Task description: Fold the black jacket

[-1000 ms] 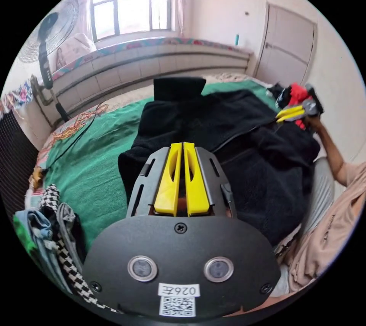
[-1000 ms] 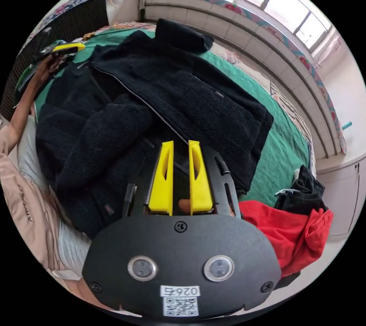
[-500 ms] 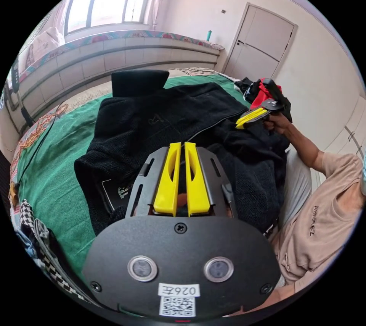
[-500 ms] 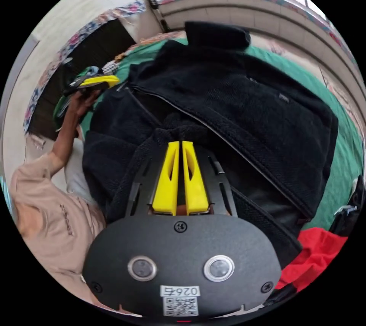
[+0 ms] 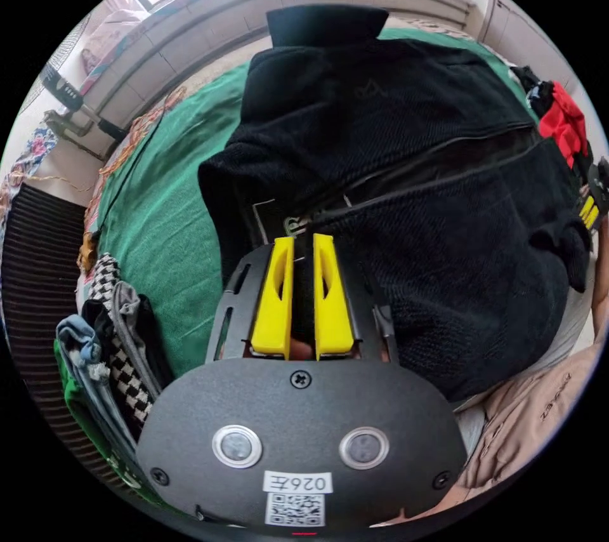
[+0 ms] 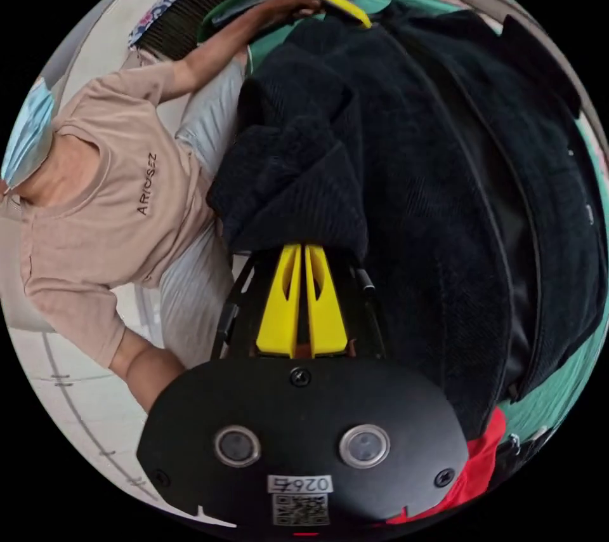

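Since half a second before, one front panel of the black jacket [image 5: 406, 142] had been drawn across the body, so the zip edges lay side by side. One jacket lay spread on the green cover [image 5: 158, 231], its collar toward the window ledge. Two clothing heaps flanked it, one red [image 5: 566, 121], one checked [image 5: 111, 339]. Left gripper [image 5: 303, 240] pinched the jacket's hem; right gripper [image 6: 302, 248] clamped a bunched black fold, both pairs of jaws nearly together
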The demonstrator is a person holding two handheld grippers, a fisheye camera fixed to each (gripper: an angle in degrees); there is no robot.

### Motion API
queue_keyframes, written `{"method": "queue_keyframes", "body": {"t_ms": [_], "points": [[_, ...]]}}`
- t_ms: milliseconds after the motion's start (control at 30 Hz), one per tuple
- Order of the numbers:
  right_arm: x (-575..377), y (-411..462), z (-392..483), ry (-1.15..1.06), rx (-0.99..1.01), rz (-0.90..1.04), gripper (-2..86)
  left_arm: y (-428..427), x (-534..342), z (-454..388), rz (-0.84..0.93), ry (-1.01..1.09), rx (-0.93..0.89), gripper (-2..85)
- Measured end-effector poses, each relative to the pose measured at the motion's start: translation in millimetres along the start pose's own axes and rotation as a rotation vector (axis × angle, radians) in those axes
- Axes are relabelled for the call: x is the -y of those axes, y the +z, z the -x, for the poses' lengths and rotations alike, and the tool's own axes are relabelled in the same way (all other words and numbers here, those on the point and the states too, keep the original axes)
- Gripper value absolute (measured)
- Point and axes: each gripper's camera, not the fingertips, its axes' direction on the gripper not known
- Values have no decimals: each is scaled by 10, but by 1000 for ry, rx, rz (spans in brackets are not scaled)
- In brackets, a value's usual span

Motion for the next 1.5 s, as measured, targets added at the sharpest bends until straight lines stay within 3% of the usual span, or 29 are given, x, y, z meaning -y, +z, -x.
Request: {"method": "queue_keyframes", "body": {"t_ms": [133, 267, 367, 567, 700, 800, 967, 1100, 1167, 1300, 1500], "points": [[-246, -98, 87, -2, -70, -25, 93, 29, -19, 60, 13, -10, -21, 46], [-847, -431, -351, 339, -256, -276, 81, 105, -41, 104, -28, -7, -20, 87], [-1105, -497, -572, 471, -378, -396, 79, 198, 3, 174, -39, -25, -51, 110], [-880, -295, -972, 539, -601, -328, 107, 390, 89, 328, -18, -33, -232, 60], [-492, 30, -1443, 526, -522, -172, 117, 440, 124, 428, -8, -29, -283, 59], [-435, 73, -1622, 543, -450, -175, 100, 480, 91, 531, -35, -30, -345, 65], [-367, 241, -1590, 510, -474, -145, 36, 414, 72, 667, -84, -10, -483, 142], [-276, 452, -1429, 459, -580, -100, 6, 390, 123, 504, -49, 29, -381, 170], [-272, 523, -1374, 434, -599, -93, -8, 312, 116, 288, -63, 127, -284, 142], [-345, 677, -1389, 390, -465, -93, -13, 212, 73, 163, -76, 199, -249, 119], [-539, 831, -1361, 365, -424, -104, -13, 18, -98, 140, -122, 294, -297, 79]]}}
